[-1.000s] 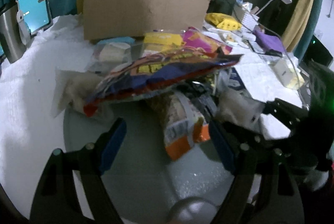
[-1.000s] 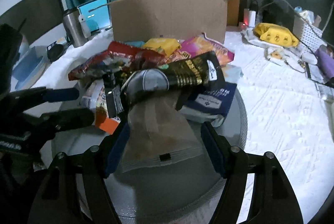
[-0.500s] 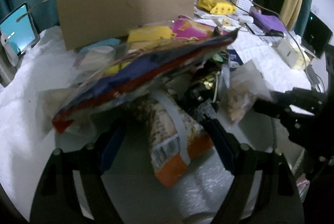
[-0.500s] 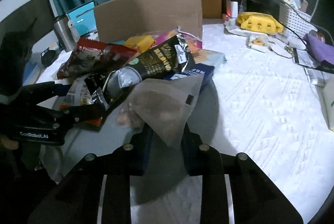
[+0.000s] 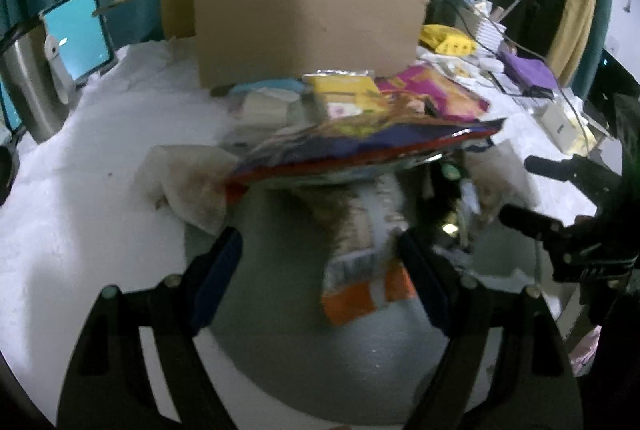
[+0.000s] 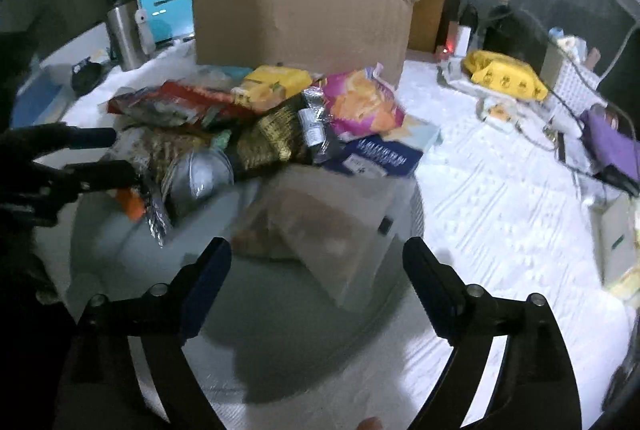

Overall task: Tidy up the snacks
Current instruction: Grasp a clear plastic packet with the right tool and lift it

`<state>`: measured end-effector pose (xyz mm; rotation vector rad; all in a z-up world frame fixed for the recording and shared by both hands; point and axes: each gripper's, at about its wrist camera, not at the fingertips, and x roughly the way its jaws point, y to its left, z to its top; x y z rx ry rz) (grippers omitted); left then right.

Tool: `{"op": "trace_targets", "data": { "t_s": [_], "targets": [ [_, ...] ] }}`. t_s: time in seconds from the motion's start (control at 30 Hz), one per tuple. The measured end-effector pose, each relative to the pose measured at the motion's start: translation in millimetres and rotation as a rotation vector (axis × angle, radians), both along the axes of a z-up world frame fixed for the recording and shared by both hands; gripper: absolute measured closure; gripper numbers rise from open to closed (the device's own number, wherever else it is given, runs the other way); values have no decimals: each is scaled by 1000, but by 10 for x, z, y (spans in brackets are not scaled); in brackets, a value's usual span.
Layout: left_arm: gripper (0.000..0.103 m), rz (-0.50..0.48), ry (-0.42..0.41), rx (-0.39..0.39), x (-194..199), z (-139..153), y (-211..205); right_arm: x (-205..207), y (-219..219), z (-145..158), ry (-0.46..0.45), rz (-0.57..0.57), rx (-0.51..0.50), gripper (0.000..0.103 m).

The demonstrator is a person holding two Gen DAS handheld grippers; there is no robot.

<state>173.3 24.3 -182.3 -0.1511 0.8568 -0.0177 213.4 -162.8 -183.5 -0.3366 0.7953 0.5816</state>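
We hold both the left gripper (image 5: 316, 266) and the right gripper (image 6: 316, 270) spread wide and empty near the heap of colourful snack packets (image 6: 280, 121), piled just before the far open cardboard box (image 6: 304, 25), probably their destination.

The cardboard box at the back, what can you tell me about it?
The box is plain brown corrugated cardboard, unprinted, standing upright on the white cloth behind the snack pile. Its top is open: the rear flap stands up and the side flaps splay outward, one with a torn edge. Its inside is hidden from both views. The nearest snacks lie close to its front wall; whether they touch it is unclear. Neither gripper is near it.
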Motion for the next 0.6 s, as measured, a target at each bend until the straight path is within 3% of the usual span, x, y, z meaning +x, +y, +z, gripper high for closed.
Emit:
{"op": "trace_targets", "data": {
  "t_s": [0.17,0.4,0.43,0.47,0.5,0.6],
  "targets": [
    [21,9,6,-46,90,-9,2,113,66,-42,29,5,-13,13],
    [23,-24,35,-88,361,-155,-101,213,103,-133,101,-33,51,13],
    [26,-25,29,-84,366,-162,-103,225,101,-141,113,-36,62,13],
    [42,-29,23,-70,365,-158,-112,235,97,-148,124,-39,74,14],
    [51,-37,26,-62,368,-155,-121,234,92,-144,126,-39,87,18],
    [60,-52,25,-77,339,-143,-110,217,84,-118,137,-31,113,39]
  ]
}}
